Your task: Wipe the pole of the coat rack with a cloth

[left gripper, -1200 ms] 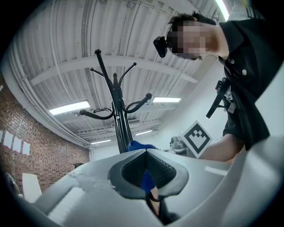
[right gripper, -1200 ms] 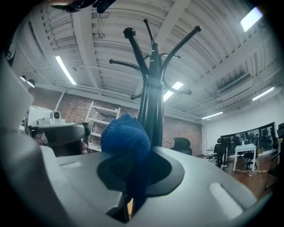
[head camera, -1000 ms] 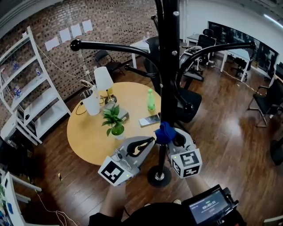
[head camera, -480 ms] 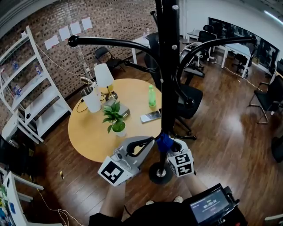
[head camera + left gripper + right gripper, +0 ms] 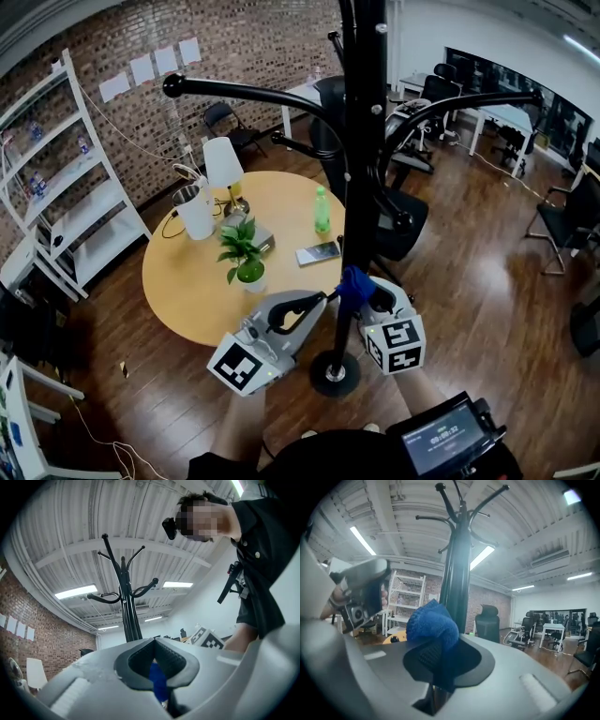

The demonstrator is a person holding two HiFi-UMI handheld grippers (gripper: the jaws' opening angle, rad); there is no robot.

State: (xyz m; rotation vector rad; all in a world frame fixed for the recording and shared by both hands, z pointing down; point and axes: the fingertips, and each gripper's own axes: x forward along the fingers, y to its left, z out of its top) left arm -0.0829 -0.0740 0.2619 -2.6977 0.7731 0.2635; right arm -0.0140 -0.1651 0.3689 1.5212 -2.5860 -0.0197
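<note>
The black coat rack pole (image 5: 361, 187) rises from its round base (image 5: 335, 375) right in front of me. A blue cloth (image 5: 354, 284) is pressed against the pole low down, and my right gripper (image 5: 368, 302) is shut on it. In the right gripper view the bunched cloth (image 5: 431, 625) bulges out of the jaws just before the pole (image 5: 457, 573). My left gripper (image 5: 319, 300) sits just left of the pole, jaws shut with nothing in them. The left gripper view shows the tips meeting (image 5: 154, 641), with the cloth (image 5: 158, 684) seen beyond them and the pole (image 5: 127, 616) behind.
A round wooden table (image 5: 187, 291) stands left of the rack with a potted plant (image 5: 242, 258), green bottle (image 5: 321, 211), lamp (image 5: 222, 169), white jug (image 5: 194, 214) and phone (image 5: 317, 253). Curved rack arms (image 5: 244, 94) reach overhead. A black office chair (image 5: 408, 220) stands behind; white shelving (image 5: 66, 206) at left.
My right gripper slid the cloth a little down the pole, then back up to about where it began. The left gripper has hardly moved.
</note>
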